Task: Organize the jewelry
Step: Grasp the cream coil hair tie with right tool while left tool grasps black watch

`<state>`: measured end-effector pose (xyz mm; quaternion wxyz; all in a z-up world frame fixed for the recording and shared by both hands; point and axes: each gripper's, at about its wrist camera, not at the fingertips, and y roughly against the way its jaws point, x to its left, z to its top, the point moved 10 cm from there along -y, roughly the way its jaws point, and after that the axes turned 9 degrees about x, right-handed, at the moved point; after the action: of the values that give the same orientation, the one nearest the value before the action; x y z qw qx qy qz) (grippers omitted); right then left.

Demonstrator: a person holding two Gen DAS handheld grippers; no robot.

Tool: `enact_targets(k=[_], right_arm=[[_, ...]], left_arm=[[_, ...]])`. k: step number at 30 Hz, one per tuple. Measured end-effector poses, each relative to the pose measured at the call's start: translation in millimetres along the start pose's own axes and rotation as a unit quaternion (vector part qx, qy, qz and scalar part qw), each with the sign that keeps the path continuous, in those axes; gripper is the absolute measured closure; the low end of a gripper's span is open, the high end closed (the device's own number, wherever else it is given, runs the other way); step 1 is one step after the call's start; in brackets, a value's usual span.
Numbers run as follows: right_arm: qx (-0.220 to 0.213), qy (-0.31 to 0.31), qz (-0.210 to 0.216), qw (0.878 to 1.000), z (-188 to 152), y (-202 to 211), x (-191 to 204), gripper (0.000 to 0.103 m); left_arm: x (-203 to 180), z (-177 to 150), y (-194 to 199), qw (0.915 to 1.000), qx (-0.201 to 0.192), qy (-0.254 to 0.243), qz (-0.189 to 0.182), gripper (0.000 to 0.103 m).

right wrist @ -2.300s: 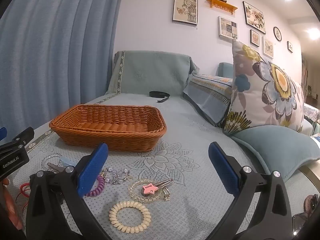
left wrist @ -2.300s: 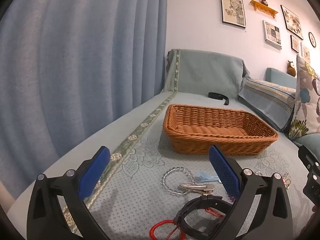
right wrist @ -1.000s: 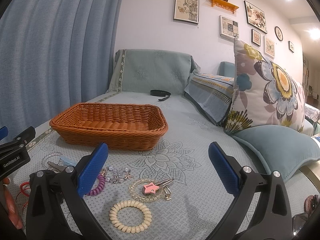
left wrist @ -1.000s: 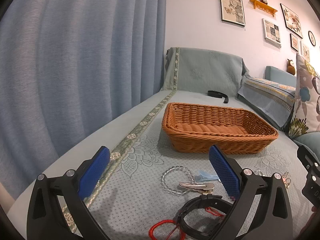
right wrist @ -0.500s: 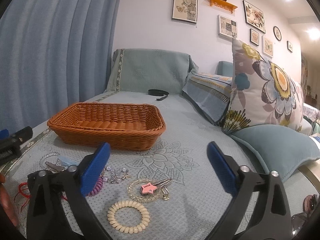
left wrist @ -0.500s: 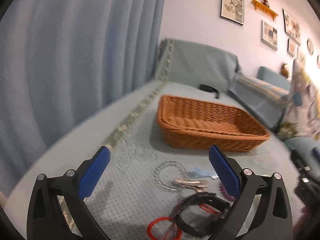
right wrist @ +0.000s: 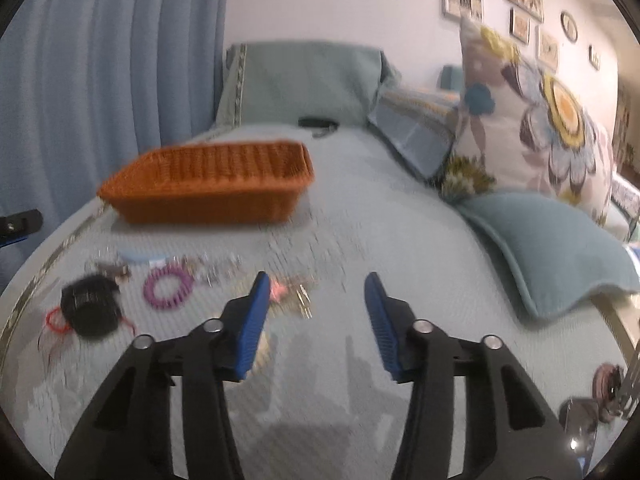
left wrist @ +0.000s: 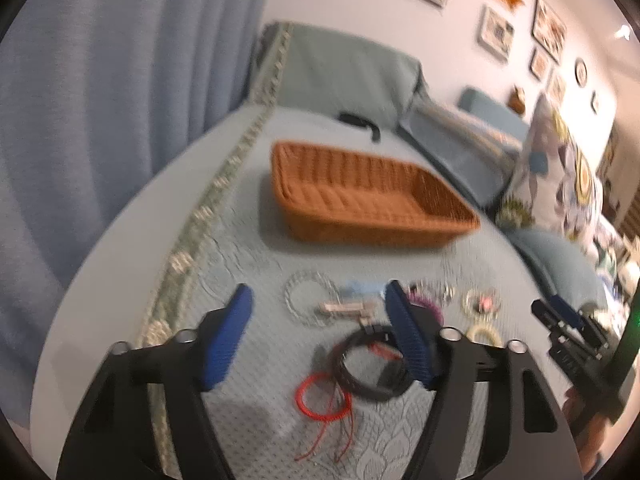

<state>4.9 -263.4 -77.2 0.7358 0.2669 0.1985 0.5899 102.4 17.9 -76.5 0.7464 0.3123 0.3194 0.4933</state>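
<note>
Jewelry (left wrist: 360,360) lies scattered on bedspread (left wrist: 248,420) before wicker basket (left wrist: 360,200).

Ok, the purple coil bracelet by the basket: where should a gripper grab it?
Probably pinch the purple coil bracelet across its near rim, one finger inside the ring and one outside, coming down from above. It lies flat on the bedspread, so only the rim offers a hold. The far rim is crowded by a blurred chain.

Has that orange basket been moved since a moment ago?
No. The basket sits in the same spot before the sofa's back cushion; only the cameras tilted down.
</note>
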Motion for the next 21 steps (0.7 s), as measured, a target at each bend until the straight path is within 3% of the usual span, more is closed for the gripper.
enact_targets(k=[3, 9, 14, 21], right_arm=[[0.053, -0.014, 0.038, 0.998, -22, -9, -5, 0.067], [0.101, -0.013, 0.104, 0.989, -32, -19, 23, 0.068], [0.129, 0.016, 0.087, 0.988, -29, -30, 36, 0.068], [0.157, 0.037, 0.061, 0.985, -35, -49, 40, 0.068]], left_arm=[[-14, -12, -6, 0.9994, 0.012, -0.018, -0.025, 0.064], [-22, -22, -8, 0.9978, 0.024, -0.034, -0.052, 0.064], [-26, -24, -17, 0.9961, 0.035, -0.02, -0.078, 0.065], [-38, -28, -32, 0.9949, 0.058, -0.036, -0.073, 0.065]])
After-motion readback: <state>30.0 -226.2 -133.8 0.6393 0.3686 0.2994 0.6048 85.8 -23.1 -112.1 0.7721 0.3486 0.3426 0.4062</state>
